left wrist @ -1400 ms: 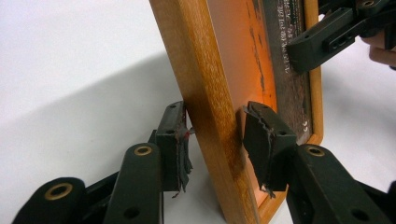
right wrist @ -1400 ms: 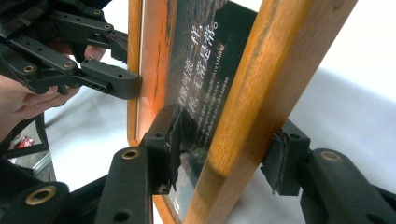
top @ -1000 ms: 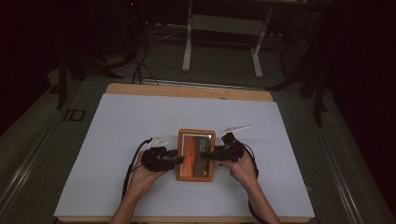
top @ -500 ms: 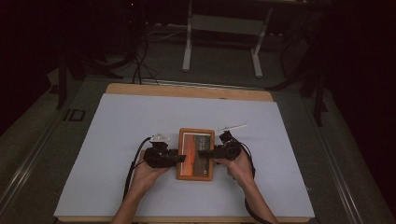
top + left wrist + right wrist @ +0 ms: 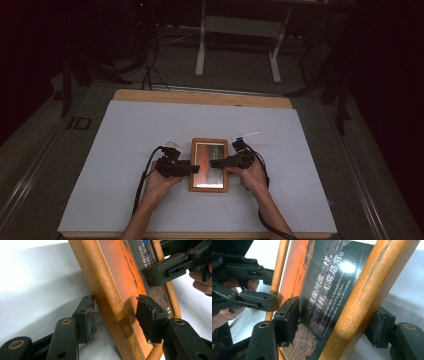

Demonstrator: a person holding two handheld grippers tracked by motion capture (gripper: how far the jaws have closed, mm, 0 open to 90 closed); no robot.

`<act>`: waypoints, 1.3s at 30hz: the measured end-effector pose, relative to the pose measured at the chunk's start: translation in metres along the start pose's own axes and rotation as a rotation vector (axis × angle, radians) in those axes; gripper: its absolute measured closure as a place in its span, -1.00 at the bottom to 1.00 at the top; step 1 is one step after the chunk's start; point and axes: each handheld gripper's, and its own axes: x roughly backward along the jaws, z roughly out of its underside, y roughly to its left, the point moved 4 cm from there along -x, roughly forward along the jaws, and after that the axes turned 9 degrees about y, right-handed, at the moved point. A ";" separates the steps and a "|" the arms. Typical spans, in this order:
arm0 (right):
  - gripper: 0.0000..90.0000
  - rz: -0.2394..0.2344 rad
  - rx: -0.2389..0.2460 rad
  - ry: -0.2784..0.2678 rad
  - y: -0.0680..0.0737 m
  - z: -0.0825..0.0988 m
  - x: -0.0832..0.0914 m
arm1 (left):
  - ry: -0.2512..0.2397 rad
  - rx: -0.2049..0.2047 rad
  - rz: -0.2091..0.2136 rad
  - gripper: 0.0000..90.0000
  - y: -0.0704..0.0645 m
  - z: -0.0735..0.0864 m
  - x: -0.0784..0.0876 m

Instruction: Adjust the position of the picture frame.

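Between our two pairs of jaws lies the wooden picture frame (image 5: 209, 165), flat on the white table cover (image 5: 125, 140), its long axis running away from us and its printed face up. Setting it down looks done: the left gripper (image 5: 113, 315) and right gripper (image 5: 337, 322) each straddle a side rail, jaws just opening (pads off the wood). What remains, we judge, is drawing both clear.

Probably a lab: a covered table (image 5: 125, 165), trailing floor cables (image 5: 150, 65), a metal stand (image 5: 237, 30).
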 end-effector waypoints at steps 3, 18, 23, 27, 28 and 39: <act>-0.25 0.007 -0.008 0.013 -0.002 0.000 -0.002 | 0.013 0.020 0.009 0.09 0.003 0.000 -0.003; 0.05 0.050 -0.008 0.007 -0.007 0.008 0.012 | 0.023 -0.008 0.020 0.03 0.005 0.001 -0.005; 0.06 0.063 -0.009 0.000 -0.005 0.011 0.015 | 0.022 -0.040 0.029 0.03 0.005 0.000 -0.005; 0.08 0.064 -0.015 0.004 -0.006 0.012 0.016 | 0.027 -0.018 0.041 0.03 0.006 0.000 -0.006; 0.09 0.061 -0.018 0.001 -0.006 0.012 0.016 | 0.028 -0.020 0.039 0.03 0.006 0.000 -0.006; 0.12 0.123 0.035 -0.042 -0.005 0.022 0.032 | 0.022 -0.026 -0.013 -0.12 0.005 0.010 0.003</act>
